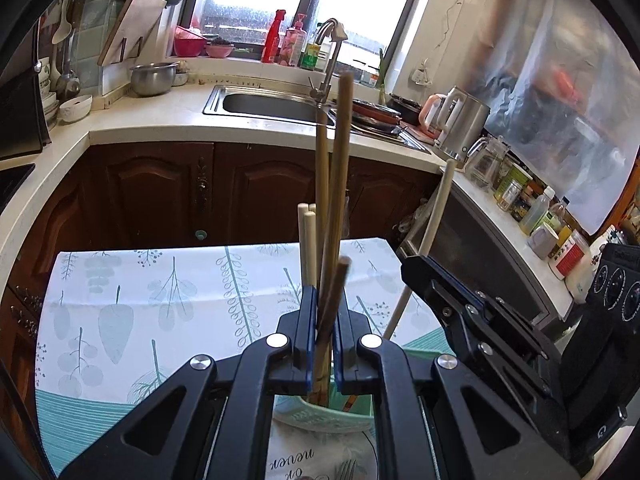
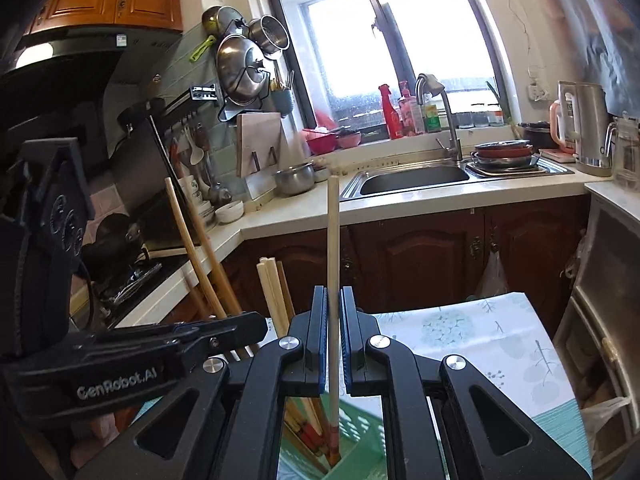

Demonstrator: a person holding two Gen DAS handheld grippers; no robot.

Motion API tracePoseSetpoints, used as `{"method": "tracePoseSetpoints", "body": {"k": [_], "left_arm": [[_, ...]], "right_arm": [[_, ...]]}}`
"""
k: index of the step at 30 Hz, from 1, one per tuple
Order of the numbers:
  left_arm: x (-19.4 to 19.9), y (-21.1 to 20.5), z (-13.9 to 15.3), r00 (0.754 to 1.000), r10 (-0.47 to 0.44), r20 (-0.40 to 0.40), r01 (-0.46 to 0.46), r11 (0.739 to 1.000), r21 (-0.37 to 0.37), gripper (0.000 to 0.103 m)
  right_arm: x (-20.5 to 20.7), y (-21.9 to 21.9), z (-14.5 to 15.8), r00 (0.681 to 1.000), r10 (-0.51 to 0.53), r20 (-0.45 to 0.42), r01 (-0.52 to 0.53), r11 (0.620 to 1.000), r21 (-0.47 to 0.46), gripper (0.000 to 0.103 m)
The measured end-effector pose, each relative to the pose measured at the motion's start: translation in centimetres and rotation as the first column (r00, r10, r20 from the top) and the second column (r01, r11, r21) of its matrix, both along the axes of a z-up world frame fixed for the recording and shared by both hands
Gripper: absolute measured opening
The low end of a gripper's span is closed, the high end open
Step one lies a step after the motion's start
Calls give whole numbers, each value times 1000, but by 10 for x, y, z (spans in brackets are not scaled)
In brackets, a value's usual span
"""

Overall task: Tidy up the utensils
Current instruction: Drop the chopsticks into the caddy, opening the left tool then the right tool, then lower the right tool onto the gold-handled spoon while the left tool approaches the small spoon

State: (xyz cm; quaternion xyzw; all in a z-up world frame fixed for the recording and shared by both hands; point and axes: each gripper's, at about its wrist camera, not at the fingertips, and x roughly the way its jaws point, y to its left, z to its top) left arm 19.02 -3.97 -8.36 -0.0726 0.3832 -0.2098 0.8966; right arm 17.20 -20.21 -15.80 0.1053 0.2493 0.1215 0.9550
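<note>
Wooden chopsticks [image 1: 332, 200] in left gripper [image 1: 323, 344], upright

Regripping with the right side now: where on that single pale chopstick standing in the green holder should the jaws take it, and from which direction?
Grip the pale chopstick on its bare straight shaft, above the green holder rim and below the free top end. Come from the near side, as the right gripper sits now, jaws either side. It stands near upright, and the other chopsticks crowd its left.
</note>
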Motion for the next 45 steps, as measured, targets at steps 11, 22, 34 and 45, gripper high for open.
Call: {"method": "tracePoseSetpoints", "body": {"k": [11, 22, 34, 45], "left_arm": [[-22, 5, -6, 999, -25, -36, 26, 999, 19, 4], [-32, 9, -3, 997, -38, -73, 40, 999, 30, 15], [-57, 26, -2, 984, -58, -168, 68, 996, 58, 20], [-109, 43, -29, 950, -52, -307, 102, 984, 149, 25]], "right_arm": [[-58, 14, -3, 998, -13, 65, 19, 996, -89, 6], [-57, 36, -4, 996, 75, -45, -80, 988, -134, 7], [-73, 40, -4, 979, 97, -181, -115, 989, -91, 16], [-160, 40, -20, 935, 41, -353, -78, 993, -91, 16]]}}
